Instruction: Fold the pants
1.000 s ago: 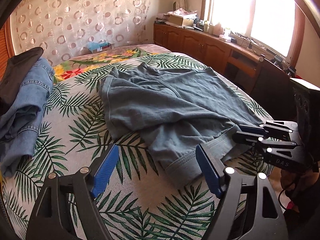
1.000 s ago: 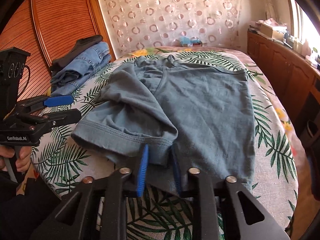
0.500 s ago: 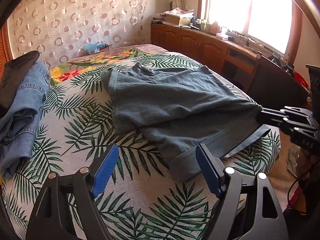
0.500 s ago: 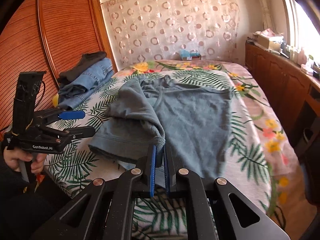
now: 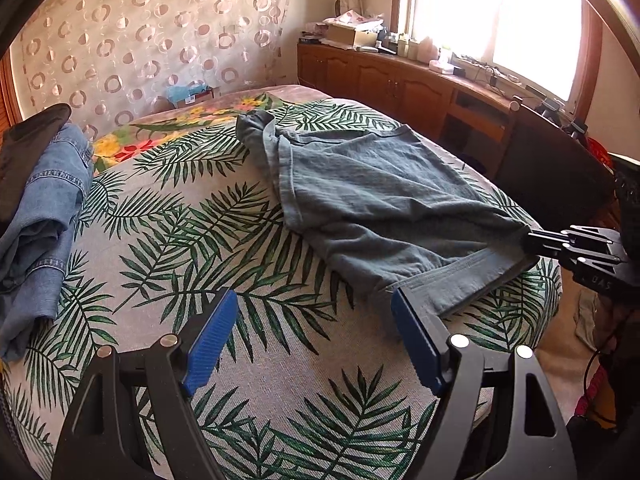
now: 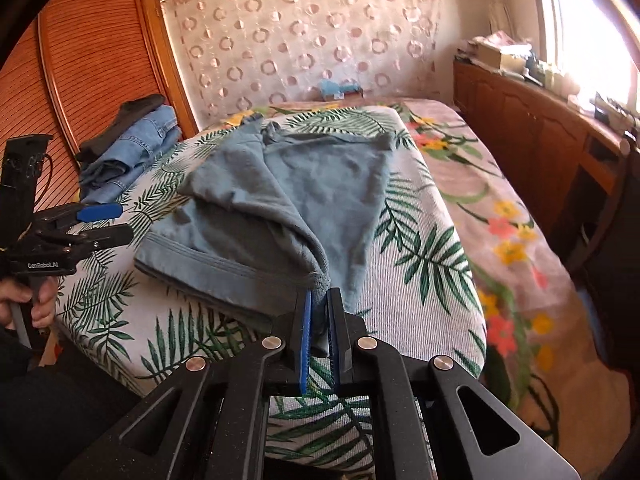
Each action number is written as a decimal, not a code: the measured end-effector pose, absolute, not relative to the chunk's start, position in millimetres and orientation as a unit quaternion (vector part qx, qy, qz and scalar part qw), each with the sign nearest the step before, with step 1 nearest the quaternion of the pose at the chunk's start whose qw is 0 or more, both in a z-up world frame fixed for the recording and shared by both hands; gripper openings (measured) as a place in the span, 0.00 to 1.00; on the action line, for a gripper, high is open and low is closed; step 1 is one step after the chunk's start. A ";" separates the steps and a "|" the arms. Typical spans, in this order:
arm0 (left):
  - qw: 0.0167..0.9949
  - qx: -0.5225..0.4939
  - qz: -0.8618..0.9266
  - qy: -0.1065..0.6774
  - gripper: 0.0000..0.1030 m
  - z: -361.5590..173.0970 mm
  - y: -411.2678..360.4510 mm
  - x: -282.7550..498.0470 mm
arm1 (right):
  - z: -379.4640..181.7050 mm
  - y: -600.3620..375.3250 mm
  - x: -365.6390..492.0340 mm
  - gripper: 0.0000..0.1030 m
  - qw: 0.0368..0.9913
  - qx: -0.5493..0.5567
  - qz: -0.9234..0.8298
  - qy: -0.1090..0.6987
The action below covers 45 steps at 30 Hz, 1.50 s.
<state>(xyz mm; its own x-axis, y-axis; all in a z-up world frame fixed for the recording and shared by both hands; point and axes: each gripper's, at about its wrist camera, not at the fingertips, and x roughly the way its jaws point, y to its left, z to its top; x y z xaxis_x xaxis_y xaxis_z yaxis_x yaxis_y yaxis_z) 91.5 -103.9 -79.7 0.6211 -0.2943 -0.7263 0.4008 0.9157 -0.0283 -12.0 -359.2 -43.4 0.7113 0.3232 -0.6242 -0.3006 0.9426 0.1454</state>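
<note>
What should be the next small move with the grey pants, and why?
Probably bring the open left hand-held gripper forward to pinch the hem of the grey pants: the right hand-held gripper grips only one corner, and the hem's other end lies loose on the bed.

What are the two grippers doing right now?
Left gripper: open, holding nothing.
Right gripper: closed on the gray-blue pants.

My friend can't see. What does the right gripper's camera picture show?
The right gripper, black with blue pads, is shut on the hem of grey-blue cotton shorts lying on a palm-leaf bedspread. The left gripper is open beside them, and folded blue jeans lie behind.
</note>
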 end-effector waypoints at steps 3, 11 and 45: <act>0.898 0.068 -0.193 0.389 0.78 -79.3 -103.5 90.7 | -39.3 -358.9 -11.9 0.07 0.925 0.020 0.166 0.341; 0.902 0.064 -0.186 0.385 0.78 -75.2 -97.0 90.9 | -29.9 -362.1 -7.4 0.25 0.934 0.016 0.152 0.324; 0.918 0.034 -0.139 0.371 0.78 -71.1 -44.3 102.0 | -32.3 -236.9 112.9 0.27 0.892 -0.071 0.295 0.334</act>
<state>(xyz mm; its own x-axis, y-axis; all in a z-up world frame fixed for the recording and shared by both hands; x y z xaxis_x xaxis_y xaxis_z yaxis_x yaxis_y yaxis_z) 102.0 -44.3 -71.1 0.6869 -0.2289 -0.6898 0.2797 0.9593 -0.0398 112.9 -236.9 -32.3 0.6031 0.4794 -0.6375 -0.5747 0.8154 0.0695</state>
